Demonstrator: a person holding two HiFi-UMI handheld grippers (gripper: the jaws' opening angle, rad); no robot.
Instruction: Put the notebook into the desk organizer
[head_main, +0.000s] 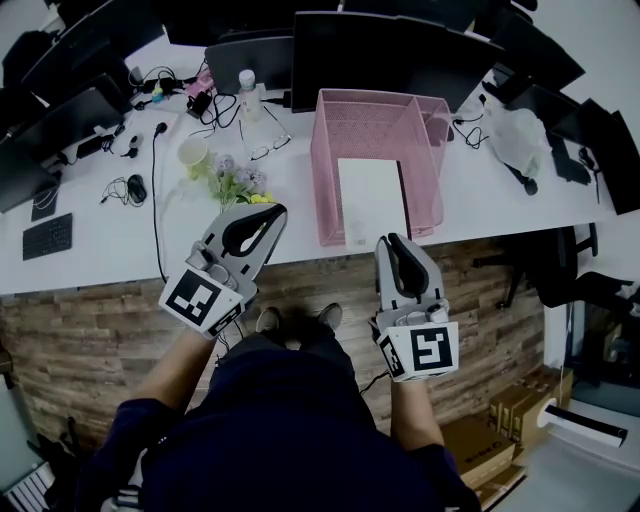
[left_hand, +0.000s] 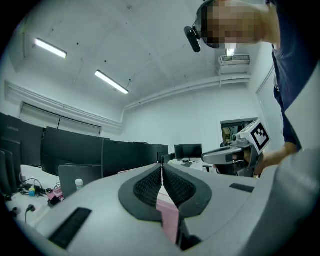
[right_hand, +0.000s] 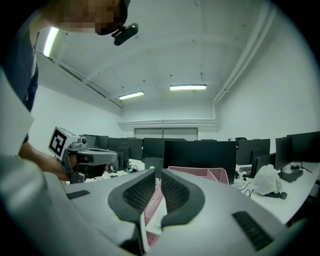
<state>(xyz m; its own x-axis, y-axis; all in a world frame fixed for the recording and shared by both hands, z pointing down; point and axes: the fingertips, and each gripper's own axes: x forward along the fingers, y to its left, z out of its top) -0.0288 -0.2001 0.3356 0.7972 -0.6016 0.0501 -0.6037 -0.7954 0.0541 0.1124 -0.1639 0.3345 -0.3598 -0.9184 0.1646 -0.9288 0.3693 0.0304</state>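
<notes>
A pink mesh desk organizer (head_main: 322, 170) stands on the white desk, and a white notebook (head_main: 372, 198) lies flat inside it. My left gripper (head_main: 272, 212) hovers at the desk's front edge, left of the organizer, with its jaws together and nothing in them. My right gripper (head_main: 392, 241) hangs just before the organizer's front wall, its jaws nearly together with a thin slit and nothing between them. In the right gripper view the right gripper (right_hand: 158, 172) points at the organizer (right_hand: 200, 173) and the notebook (right_hand: 159, 219). The left gripper view shows the left gripper (left_hand: 162, 166) and pink mesh (left_hand: 169, 216) behind it.
Dark monitors (head_main: 390, 45) line the desk's back. Left of the organizer are a plastic bottle (head_main: 247, 92), a paper cup (head_main: 193, 152), glasses (head_main: 262, 150), small flowers (head_main: 236, 183), cables, a mouse (head_main: 137, 187) and a keyboard (head_main: 47, 236). A white bag (head_main: 515, 135) lies at right.
</notes>
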